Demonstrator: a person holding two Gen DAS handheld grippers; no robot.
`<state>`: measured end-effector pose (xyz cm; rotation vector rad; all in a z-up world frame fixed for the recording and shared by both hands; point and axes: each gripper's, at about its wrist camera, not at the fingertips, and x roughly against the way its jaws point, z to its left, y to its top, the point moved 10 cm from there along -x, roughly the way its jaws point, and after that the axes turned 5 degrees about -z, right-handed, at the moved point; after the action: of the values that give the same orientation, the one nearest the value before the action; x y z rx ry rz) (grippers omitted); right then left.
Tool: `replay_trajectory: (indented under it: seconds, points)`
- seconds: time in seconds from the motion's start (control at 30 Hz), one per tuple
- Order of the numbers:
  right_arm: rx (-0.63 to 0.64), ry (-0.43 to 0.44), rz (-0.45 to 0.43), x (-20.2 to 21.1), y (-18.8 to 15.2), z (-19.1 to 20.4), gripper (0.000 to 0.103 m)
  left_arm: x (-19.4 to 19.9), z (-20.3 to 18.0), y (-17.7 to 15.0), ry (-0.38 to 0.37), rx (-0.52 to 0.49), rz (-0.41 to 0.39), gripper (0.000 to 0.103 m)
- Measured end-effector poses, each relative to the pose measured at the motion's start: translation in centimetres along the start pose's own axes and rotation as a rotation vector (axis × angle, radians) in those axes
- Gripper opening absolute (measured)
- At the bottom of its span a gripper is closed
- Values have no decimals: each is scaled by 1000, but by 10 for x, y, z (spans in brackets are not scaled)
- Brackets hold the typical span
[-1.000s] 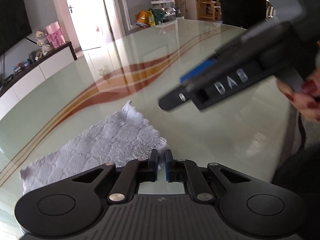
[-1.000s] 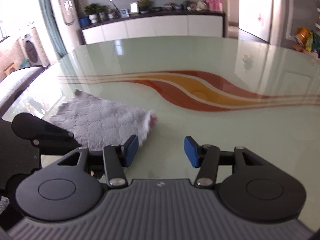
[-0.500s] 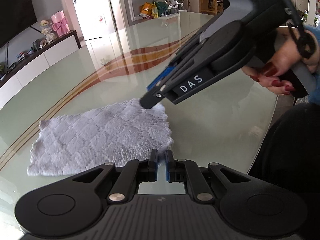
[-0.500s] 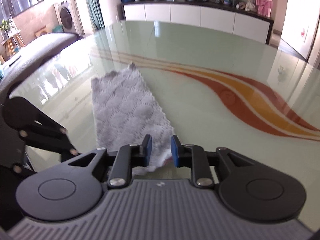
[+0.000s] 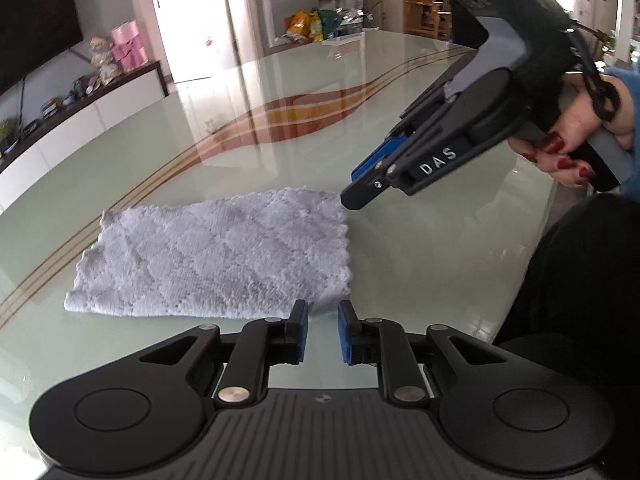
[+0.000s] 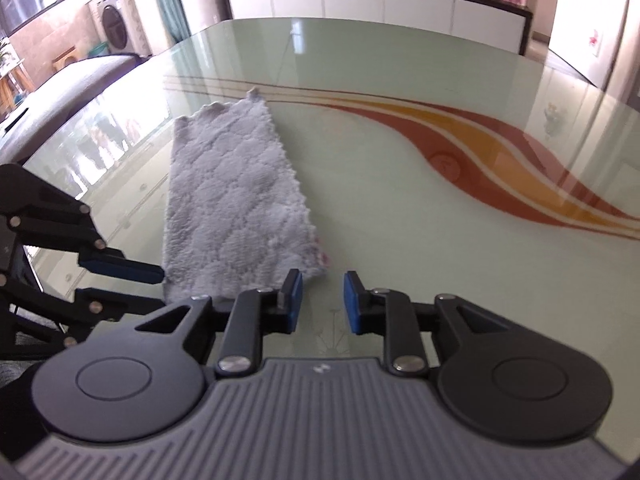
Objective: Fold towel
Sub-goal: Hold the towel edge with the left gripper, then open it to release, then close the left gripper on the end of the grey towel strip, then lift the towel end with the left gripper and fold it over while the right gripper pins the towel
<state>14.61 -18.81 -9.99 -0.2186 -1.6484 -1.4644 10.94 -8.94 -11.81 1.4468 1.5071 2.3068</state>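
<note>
Glossy pale-green glass with a red and orange swirl makes up the worktop point(image 6: 400, 160), set in a living room with a white sideboard along the far wall. On it lies the towel point(image 5: 216, 256), a grey quilted strip, flat and already doubled, close to the edge nearest the person.

Half a second ago both pairs of fingers were nearly shut at the towel's near corners; now both have let go. The left gripper point(image 5: 322, 334) has its blue pads a little apart, just short of the towel's near corner, with nothing between them. The right gripper point(image 6: 322, 306) has also spread its fingers and sits just beside the other near corner, where a little pink shows at the hem; in the left view its tip hangs at the towel's corner, whether touching cannot be told. This reads as a fold just laid down and released, so one step looks done and a further fold across the length may be what remains.

The towel's long scalloped side runs free toward the middle of the worktop, where bare glass gives plenty of room to swing a corner over. Its other long side lies nearer the worktop's rim, so there is less room there, and the slick glass may let the cloth slide.
</note>
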Motion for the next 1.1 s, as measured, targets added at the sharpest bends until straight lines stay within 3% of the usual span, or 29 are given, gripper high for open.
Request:
replay_trajectory:
  seconds: [0.2, 0.33, 0.67, 0.8, 0.87, 1.1]
  points:
    - [0, -2, -14, 5, 4, 1, 30, -10, -4, 0, -29, -81, 13, 36]
    - [-2, -4, -18, 5, 4, 1, 30, -16, -1, 2, -54, -53, 33, 36]
    - [-26, -10, -34, 10, 2, -4, 30, -20, 13, 2, -79, 109, 38, 10]
    - [-37, -25, -43, 14, 1, -9, 30, -16, 8, 10, -160, 225, 12, 9]
    - [-42, -38, -50, 19, 1, -14, 30, -14, 5, 14, -165, 238, -7, 8]
    - [-69, -62, -99, 35, 11, -25, 30, 6, 32, 31, -91, 311, -105, 8]
